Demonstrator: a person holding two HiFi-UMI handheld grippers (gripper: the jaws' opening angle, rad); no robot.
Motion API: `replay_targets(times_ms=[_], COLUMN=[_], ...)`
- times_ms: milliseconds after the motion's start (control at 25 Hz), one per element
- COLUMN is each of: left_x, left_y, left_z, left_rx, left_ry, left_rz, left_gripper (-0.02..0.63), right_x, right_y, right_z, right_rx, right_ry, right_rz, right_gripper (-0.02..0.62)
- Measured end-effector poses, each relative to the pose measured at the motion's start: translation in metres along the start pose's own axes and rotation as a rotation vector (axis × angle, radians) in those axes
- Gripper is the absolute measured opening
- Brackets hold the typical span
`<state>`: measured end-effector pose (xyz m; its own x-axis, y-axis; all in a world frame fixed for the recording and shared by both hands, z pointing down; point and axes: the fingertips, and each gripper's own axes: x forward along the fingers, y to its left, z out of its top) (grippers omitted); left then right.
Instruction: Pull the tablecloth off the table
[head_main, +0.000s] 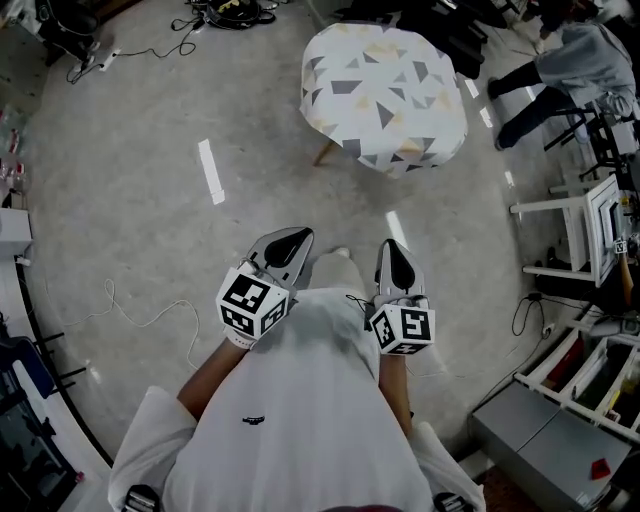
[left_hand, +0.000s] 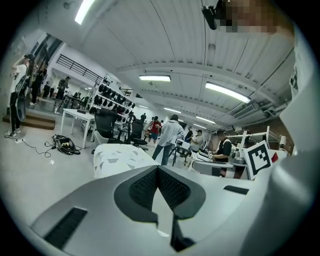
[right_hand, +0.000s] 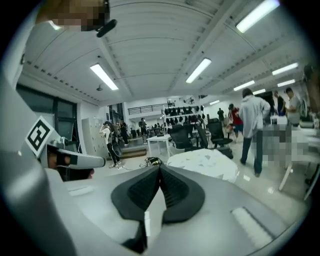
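Held close under the head camera, left gripper and right gripper are well apart from the white, grey-and-yellow-triangled tablecloth, which fully drapes its table.

Left gripper view: jaws pressed together, empty, cloth ahead.

Right gripper view: likewise.

Judging by this, all the pulling remains.

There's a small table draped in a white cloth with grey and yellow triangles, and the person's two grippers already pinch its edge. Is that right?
Not quite. The white cloth with grey and yellow triangles does drape the small table, but in the head view the left gripper and right gripper hang well short of it, jaws shut on nothing.
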<state>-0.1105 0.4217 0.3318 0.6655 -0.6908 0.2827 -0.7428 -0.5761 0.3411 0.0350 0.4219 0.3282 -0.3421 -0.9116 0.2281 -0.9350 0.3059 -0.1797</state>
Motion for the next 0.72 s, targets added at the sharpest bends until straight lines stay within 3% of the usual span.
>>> replay_targets(times_ms=[80, 280, 720], left_x=[0.023, 0.105, 0.290], left_y=[0.009, 0.029, 0.072], left_z=[0.012, 0.048, 0.131], left_rx=[-0.014, -0.013, -0.061], left_ry=[0.001, 0.000, 0.047], left_rz=[-0.006, -0.035, 0.097], left_gripper=[0.006, 0.006, 0.006], right_x=[0.025, 0.103, 0.262], right_y=[-0.009, -0.059, -0.187], right_z=[0.000, 0.014, 0.090], right_rx=[0.075, 0.043, 0.000], right_ry=[0.020, 0.005, 0.070], right_rz=[0.023, 0.014, 0.200], right_gripper=[0.014, 0.013, 0.014])
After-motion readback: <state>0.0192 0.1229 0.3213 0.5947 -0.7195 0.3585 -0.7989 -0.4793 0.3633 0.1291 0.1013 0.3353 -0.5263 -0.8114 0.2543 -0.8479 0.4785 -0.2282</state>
